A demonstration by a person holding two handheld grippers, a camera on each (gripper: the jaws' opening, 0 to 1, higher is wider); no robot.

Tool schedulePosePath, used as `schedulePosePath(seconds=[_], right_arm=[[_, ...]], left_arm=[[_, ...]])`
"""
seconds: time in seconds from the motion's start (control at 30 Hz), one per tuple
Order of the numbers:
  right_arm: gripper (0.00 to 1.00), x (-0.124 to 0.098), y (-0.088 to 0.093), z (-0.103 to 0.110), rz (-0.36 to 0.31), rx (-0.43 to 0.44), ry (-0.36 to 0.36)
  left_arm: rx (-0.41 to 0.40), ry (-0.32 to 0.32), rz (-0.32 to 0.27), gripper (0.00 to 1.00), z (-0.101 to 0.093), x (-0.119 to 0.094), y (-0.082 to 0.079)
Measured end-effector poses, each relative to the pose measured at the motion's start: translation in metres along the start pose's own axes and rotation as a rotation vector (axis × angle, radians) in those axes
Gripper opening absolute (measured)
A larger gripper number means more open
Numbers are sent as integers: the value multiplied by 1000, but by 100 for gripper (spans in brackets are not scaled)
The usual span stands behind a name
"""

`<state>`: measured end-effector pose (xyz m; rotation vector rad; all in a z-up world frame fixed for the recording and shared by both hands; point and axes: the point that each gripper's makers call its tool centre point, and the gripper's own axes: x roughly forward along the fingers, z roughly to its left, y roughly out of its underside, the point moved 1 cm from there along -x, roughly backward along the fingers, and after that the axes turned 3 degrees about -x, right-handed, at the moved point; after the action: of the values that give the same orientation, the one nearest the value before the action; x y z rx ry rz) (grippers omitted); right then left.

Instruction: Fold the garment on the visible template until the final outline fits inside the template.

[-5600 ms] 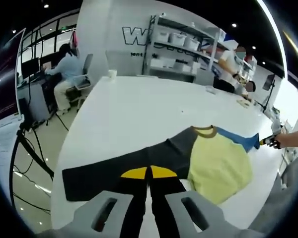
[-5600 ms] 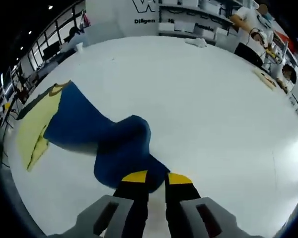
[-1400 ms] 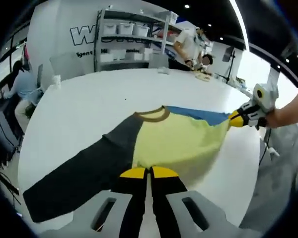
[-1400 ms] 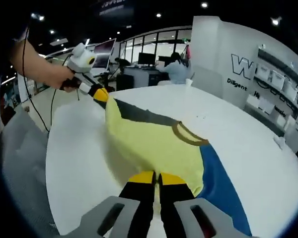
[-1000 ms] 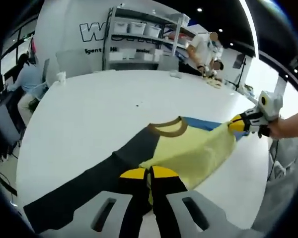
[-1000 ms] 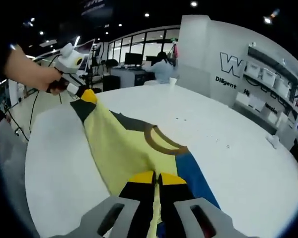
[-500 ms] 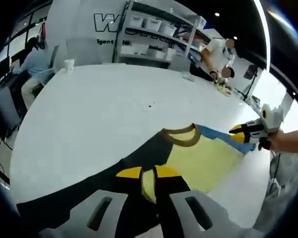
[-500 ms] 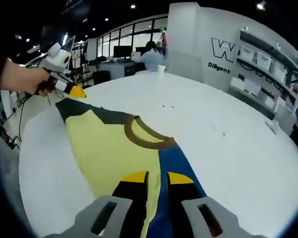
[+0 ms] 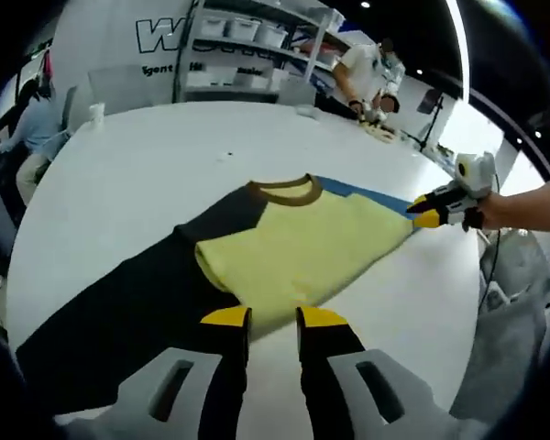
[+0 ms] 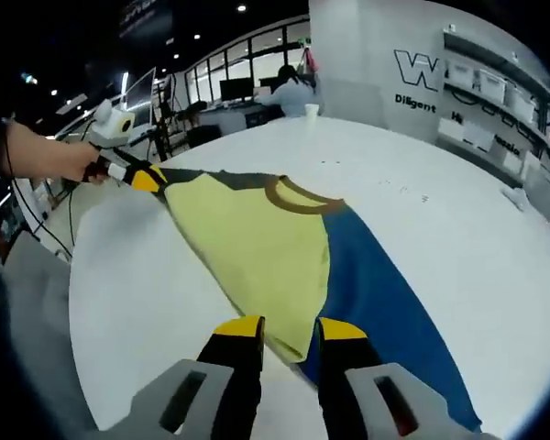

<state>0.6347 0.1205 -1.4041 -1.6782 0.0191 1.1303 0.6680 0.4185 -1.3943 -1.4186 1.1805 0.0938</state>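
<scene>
right gripper [image 10: 289, 332]: jaws parted, just short of garment [image 10: 284, 247] hem | garment: flat on white table [image 10: 458, 220], yellow body, blue sleeve, brown collar | left gripper [image 10: 137, 176]: at far corner, hand-held

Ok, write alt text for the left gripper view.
A yellow-fronted shirt with one dark sleeve and one blue sleeve lies spread on a white table. The left claw hangs open at its hem; the right claw is at the blue sleeve's end.

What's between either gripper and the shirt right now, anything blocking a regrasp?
Nothing visible. In the left gripper view the left gripper is open just short of the shirt's yellow fold edge. In the right gripper view the right gripper is open at the yellow-blue hem. Bare white table around it.
</scene>
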Motion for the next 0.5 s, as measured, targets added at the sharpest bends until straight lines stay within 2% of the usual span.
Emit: schedulePosePath(seconds=[0.17, 0.3, 0.37, 0.5], right_arm=[[14, 4, 5, -5, 14, 11, 16], [13, 5, 10, -6, 26, 24, 22], [12, 5, 11, -5, 29, 21, 21], [12, 6, 16, 0, 43, 16, 8]], left_arm=[[22, 2, 12, 21, 0, 8, -2], [10, -96, 28, 20, 19, 6, 2], [-16, -93, 34, 20, 20, 5, 4], [-15, -67, 55, 18, 16, 8, 9]])
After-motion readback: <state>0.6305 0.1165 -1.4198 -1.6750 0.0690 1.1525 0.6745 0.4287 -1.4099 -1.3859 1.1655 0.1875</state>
